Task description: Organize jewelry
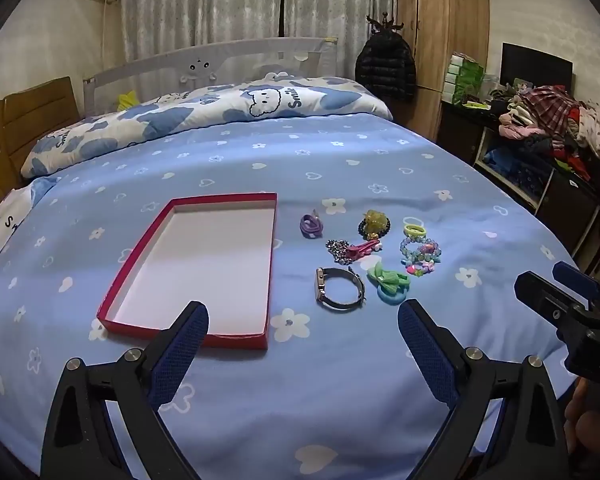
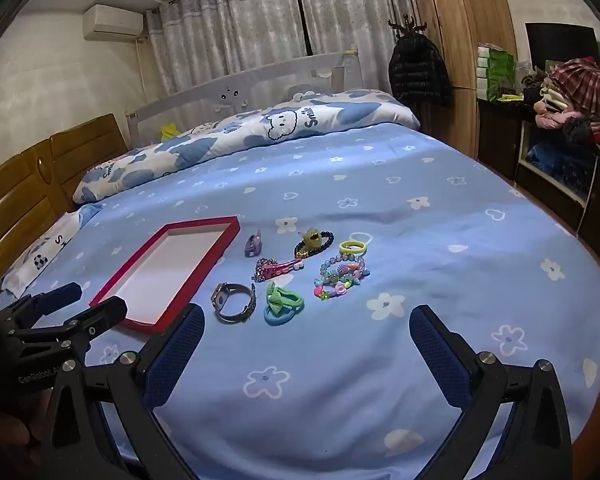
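Both tools hover low over the near part of a bed (image 1: pixel 340 380) covered in a blue sheet with white flowers and hearts. The left hand-held gripper (image 1: pixel 303 322) has its blue-padded fingers spread wide with nothing between them. The right hand-held gripper (image 2: pixel 307 326) is likewise spread wide and holds nothing.

A shallow red box (image 1: pixel 140 258) with a white inside lies flat on the sheet, to the left of the jewelry. Just to its right, the pieces lie in a loose cluster. A watch (image 1: pixel 339 290) with a dark strap lies nearest the box's near corner. Beside it are green and blue hair ties (image 1: pixel 389 282). Behind these lie a pink hair clip (image 1: pixel 363 248) across a sparkly chain, a purple band (image 1: pixel 312 227), a dark bead bracelet (image 1: pixel 374 227) with a yellow ornament, yellow hair rings (image 1: pixel 415 229) and colourful bead bracelets (image 1: pixel 420 254).

A rolled blue-and-white quilt (image 1: pixel 204 120) lies across the far side of the bed.
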Demonstrator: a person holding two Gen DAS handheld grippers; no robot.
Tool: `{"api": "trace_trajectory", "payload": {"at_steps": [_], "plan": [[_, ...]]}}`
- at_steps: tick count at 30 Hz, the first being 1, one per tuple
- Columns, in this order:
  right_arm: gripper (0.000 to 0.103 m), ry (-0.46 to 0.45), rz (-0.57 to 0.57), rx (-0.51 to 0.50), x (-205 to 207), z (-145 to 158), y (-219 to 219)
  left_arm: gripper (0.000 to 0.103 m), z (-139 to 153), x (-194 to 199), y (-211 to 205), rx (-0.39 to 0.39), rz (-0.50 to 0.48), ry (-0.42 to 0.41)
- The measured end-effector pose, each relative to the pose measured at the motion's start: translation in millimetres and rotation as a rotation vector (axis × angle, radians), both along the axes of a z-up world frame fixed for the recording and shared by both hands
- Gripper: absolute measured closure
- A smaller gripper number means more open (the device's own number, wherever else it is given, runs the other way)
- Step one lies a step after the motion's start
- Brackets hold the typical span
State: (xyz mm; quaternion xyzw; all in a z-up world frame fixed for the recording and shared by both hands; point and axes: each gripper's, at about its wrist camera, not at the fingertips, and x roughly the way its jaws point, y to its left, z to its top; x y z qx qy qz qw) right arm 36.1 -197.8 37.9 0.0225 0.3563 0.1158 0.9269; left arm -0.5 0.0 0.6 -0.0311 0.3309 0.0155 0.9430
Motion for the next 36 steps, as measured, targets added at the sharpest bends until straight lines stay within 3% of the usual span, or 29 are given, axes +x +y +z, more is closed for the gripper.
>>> {"api": "trace_trajectory", "payload": {"at_steps": [36], "plan": [[0.0,-0.009,0.005,0.001,2.6,0.0,0.6,0.007,0.6,-0.2,0.4,0.021,0.008,-0.003]]}}
